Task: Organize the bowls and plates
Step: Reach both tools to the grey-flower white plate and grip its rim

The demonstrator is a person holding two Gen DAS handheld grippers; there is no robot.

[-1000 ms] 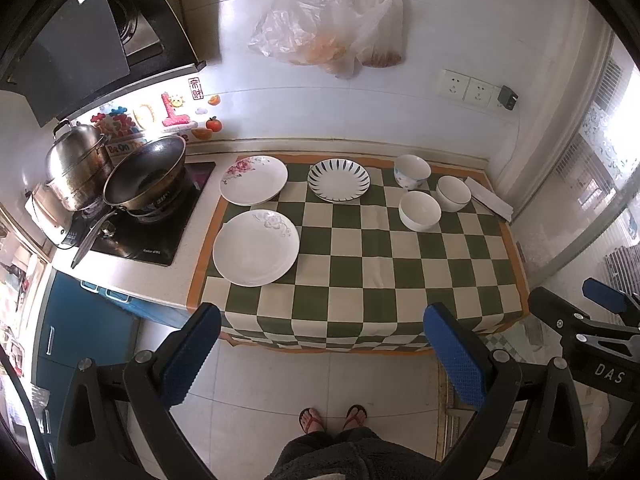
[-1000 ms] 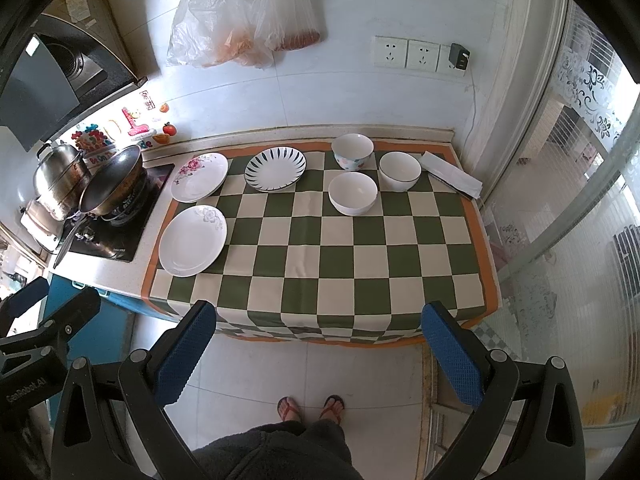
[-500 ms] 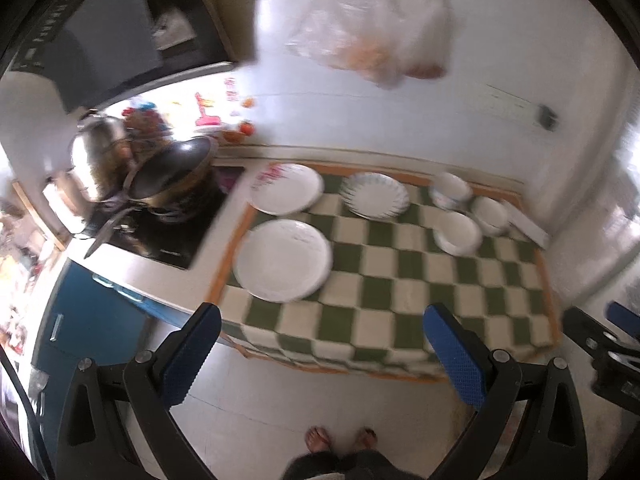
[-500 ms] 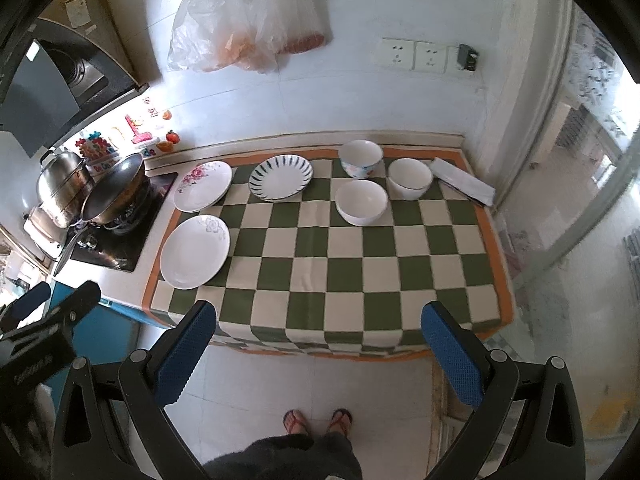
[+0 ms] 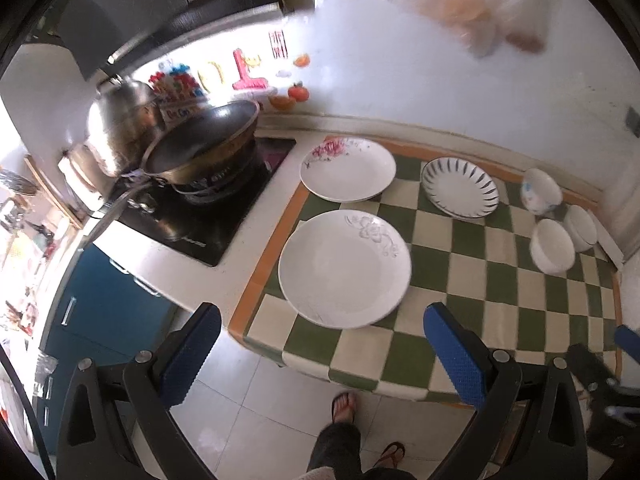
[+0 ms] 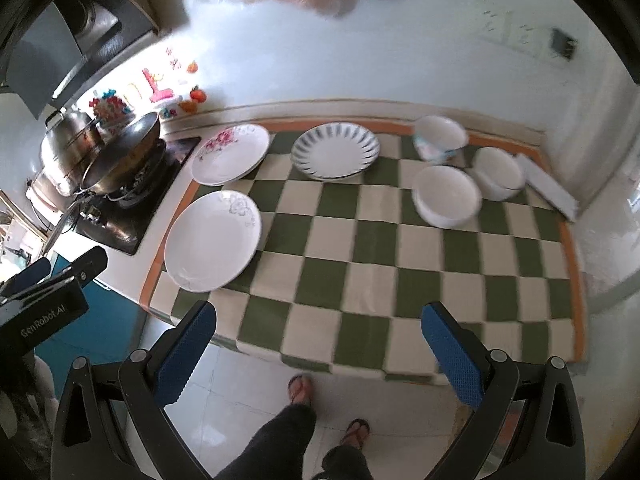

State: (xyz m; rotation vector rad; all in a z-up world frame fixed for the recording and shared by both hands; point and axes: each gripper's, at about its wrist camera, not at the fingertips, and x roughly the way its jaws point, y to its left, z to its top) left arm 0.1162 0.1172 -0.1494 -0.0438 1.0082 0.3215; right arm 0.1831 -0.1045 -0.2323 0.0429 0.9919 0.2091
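Note:
On the green checked cloth (image 5: 472, 288) lie a large white plate (image 5: 345, 269) nearest me, a pink-flowered plate (image 5: 347, 169) behind it and a striped plate (image 5: 460, 187) to its right. Three bowls sit at the far right: a patterned bowl (image 5: 540, 191) and two white bowls (image 5: 553, 245) (image 5: 581, 227). My left gripper (image 5: 320, 354) hangs open above the counter's front edge, just short of the large plate. The right gripper (image 6: 318, 350) is open over the cloth's front edge; the same large plate (image 6: 213, 236), striped plate (image 6: 335, 151) and bowls (image 6: 447, 195) lie ahead.
A wok (image 5: 202, 148) and a steel pot (image 5: 120, 124) stand on the black hob (image 5: 208, 224) left of the cloth. Plastic bags (image 5: 472, 4) hang on the tiled wall. A person's feet in sandals (image 6: 300, 388) are on the floor below. A white flat box (image 6: 552, 188) lies at the cloth's right end.
Both grippers have moved forward and down toward the counter; the left one swung left so the large plate now sits between its fingers' line. Nothing on the cloth has shifted.

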